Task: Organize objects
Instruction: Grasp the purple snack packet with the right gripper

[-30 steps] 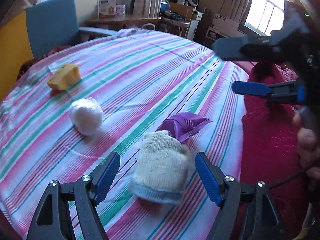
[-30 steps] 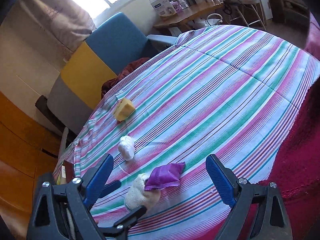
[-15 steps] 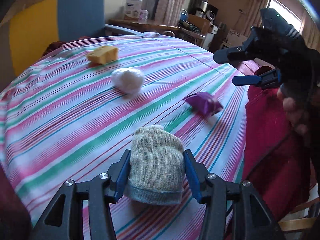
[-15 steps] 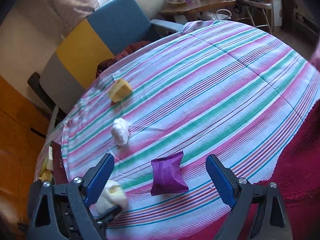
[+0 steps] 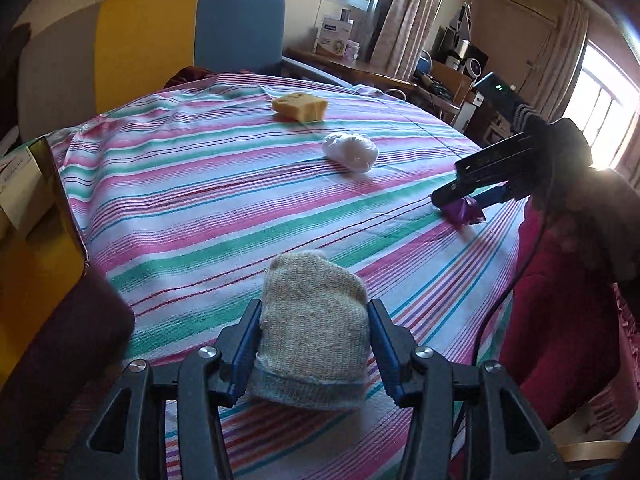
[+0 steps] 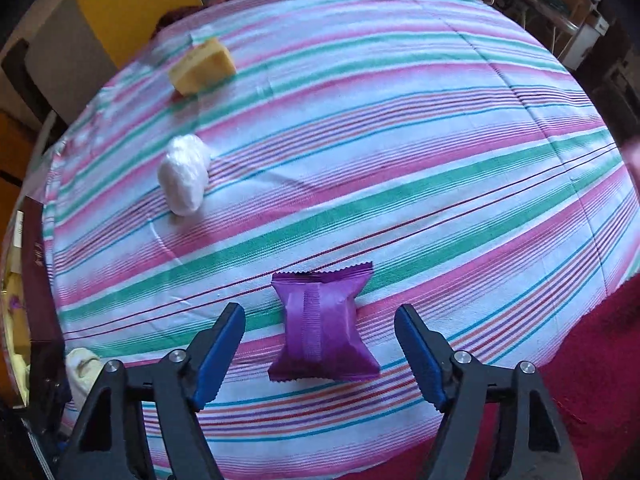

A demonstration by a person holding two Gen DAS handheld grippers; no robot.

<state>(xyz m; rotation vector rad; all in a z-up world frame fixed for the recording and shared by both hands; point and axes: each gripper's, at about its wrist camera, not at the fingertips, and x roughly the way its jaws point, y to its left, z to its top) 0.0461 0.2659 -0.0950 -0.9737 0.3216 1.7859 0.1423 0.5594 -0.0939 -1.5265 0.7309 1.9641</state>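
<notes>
From the left wrist camera: the left gripper (image 5: 314,344) has its blue pads pressed against both sides of a rolled beige sock (image 5: 314,328), clamped firmly, down at the near edge of the striped surface (image 5: 200,208). Beyond it, a white crumpled ball (image 5: 351,151) sits out in the middle of the cloth, and a yellow sponge (image 5: 300,106) lies farther back toward the blue and yellow chair (image 5: 192,28). Off to the right, the right gripper (image 5: 466,202) is tipped down onto a purple packet (image 5: 464,212); from this angle I can't quite make out how its fingers sit around it. A cardboard box (image 5: 24,184) stands at the left edge.

Now the right wrist camera, looking almost straight down: the right gripper (image 6: 320,354) straddles the purple packet (image 6: 322,328), its jaws closing in with a visible gap on each side, so the pads are not yet touching the wrapper. The packet lies flat near the edge of the cloth, beside the red fabric (image 6: 580,380). Up and left, the white ball (image 6: 184,174), and past it the yellow sponge (image 6: 202,66). The sock (image 6: 82,372) peeks in at the lower left corner.
</notes>
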